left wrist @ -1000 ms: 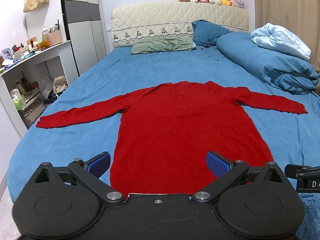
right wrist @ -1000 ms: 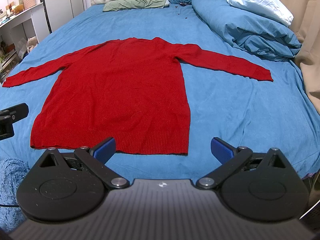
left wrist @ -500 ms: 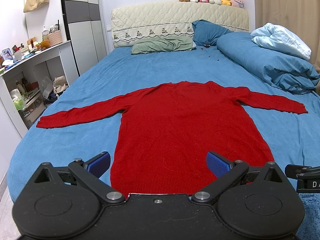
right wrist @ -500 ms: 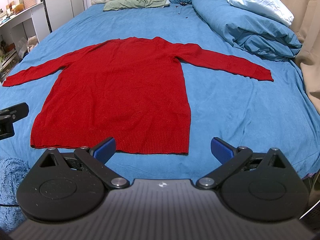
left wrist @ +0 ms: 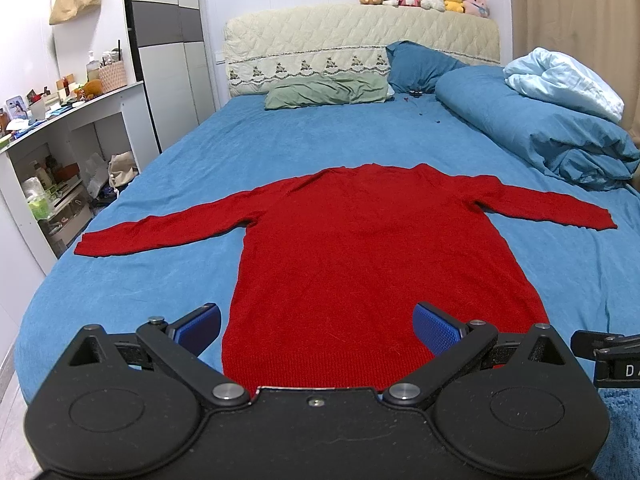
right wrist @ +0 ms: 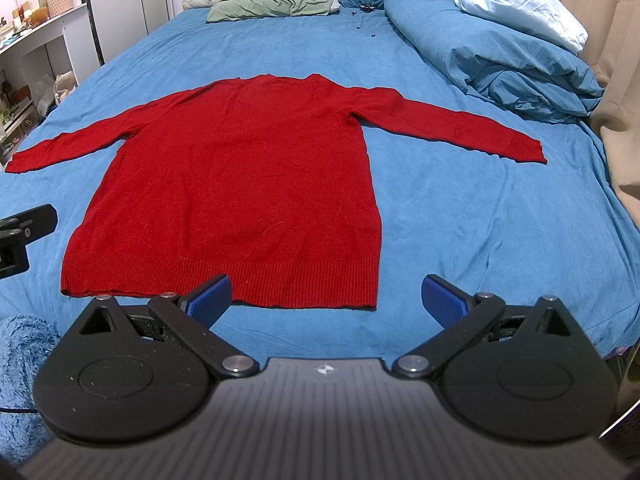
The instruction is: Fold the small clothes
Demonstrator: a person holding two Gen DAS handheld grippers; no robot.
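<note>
Red knit, the sweater point(left wrist: 376, 248) lies flat on the bed point(left wrist: 304, 144), sleeves spread, hem nearest. Left gripper point(left wrist: 318, 326) and right gripper point(right wrist: 326, 300) hover with fingers spread, empty. It looks soft, light and floppy; pinching cuffs or hem corners seems best.

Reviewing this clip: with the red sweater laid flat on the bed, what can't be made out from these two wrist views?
- red sweater: near hem in the left wrist view, covered by the left gripper body.
- Sweater's underside and which face is up: no view shows it.
- desk items: too small and warped to identify.
- dark specks near the pillows: too small to identify.
- right gripper: open; height above the bed cannot be judged.
</note>
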